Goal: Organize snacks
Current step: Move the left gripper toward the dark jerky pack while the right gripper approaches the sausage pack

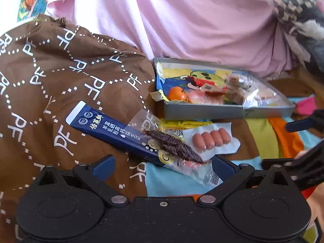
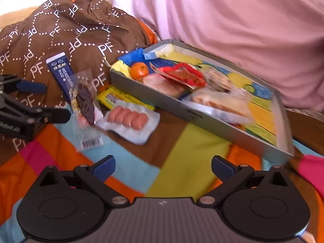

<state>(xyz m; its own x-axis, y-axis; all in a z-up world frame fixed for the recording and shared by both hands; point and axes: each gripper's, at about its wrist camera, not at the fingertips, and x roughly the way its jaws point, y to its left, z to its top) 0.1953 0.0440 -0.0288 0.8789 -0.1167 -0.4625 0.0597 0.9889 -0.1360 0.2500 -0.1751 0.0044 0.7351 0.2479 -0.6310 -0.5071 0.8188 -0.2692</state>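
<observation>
A grey tray [image 1: 222, 112] [image 2: 162, 101] holds a mandarin [image 1: 177, 94] [image 2: 139, 69], a red packet [image 2: 182, 74] and several other wrapped snacks. In front of it lie a pack of small sausages [image 1: 212, 139] [image 2: 129, 119], a clear packet with a dark brown snack [image 1: 172, 143] [image 2: 86, 101], a blue stick pack [image 1: 101, 127] [image 2: 60, 70] and a yellow packet [image 1: 186, 124] [image 2: 119, 98]. My left gripper [image 1: 163, 165] [image 2: 50, 101] is open, with the near end of the clear packet between its fingers. My right gripper [image 2: 163, 167] [image 1: 293, 141] is open and holds nothing, above the blanket in front of the tray.
A brown cloth printed with white letters [image 1: 50, 70] [image 2: 60, 30] is bunched up on the left, under the blue pack. Pink fabric [image 1: 202, 20] [image 2: 243, 20] rises behind the tray. A patchwork blanket [image 2: 182, 141] covers the surface.
</observation>
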